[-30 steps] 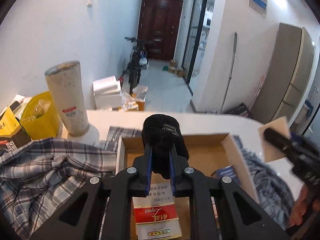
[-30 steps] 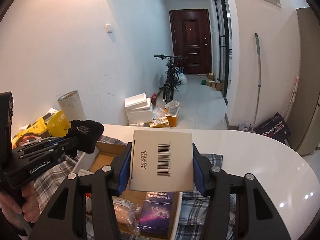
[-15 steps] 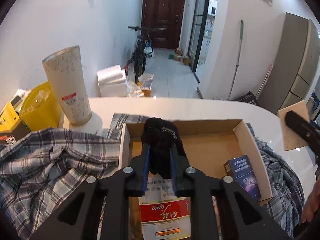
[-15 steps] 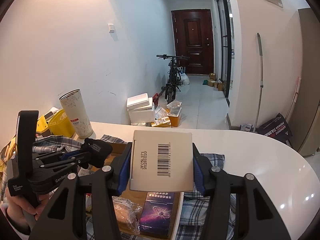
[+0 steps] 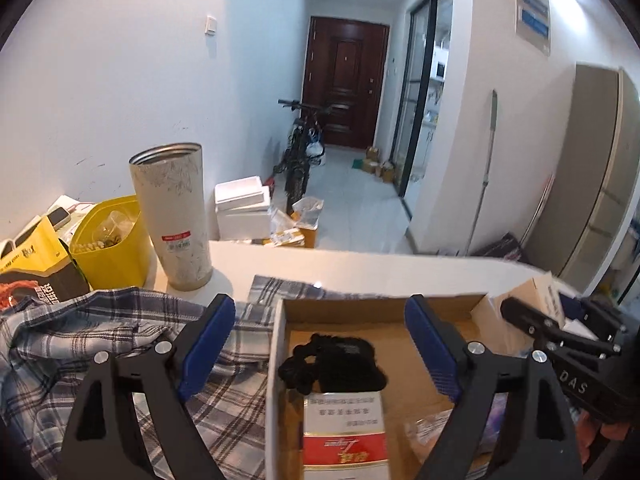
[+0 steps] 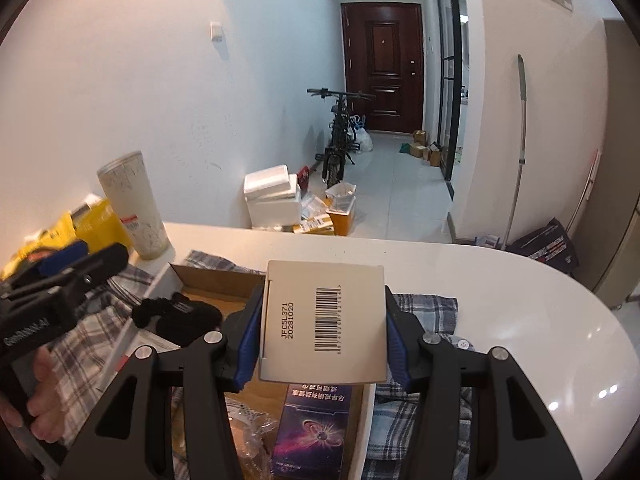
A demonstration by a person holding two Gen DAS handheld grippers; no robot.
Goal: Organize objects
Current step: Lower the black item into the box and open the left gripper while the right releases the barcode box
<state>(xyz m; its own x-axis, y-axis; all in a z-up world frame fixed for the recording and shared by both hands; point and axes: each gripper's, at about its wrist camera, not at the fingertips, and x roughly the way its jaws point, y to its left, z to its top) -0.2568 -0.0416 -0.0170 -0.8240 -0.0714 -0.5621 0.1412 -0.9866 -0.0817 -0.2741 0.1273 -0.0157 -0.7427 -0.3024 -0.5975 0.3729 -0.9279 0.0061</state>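
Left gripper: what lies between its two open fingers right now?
In the left wrist view, the black glove lies released in the cardboard box, between the pads of the left gripper, whose jaws have just opened; neither pad touches it.

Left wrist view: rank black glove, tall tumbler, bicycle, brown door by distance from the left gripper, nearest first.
1. black glove, in the cardboard box, between the open left gripper's fingers
2. tall tumbler, left, on the table
3. bicycle, in the hallway
4. brown door, hallway's far end

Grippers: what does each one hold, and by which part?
Right gripper clamps the white barcode box by its two side edges. Left gripper holds nothing; its jaws have just opened.
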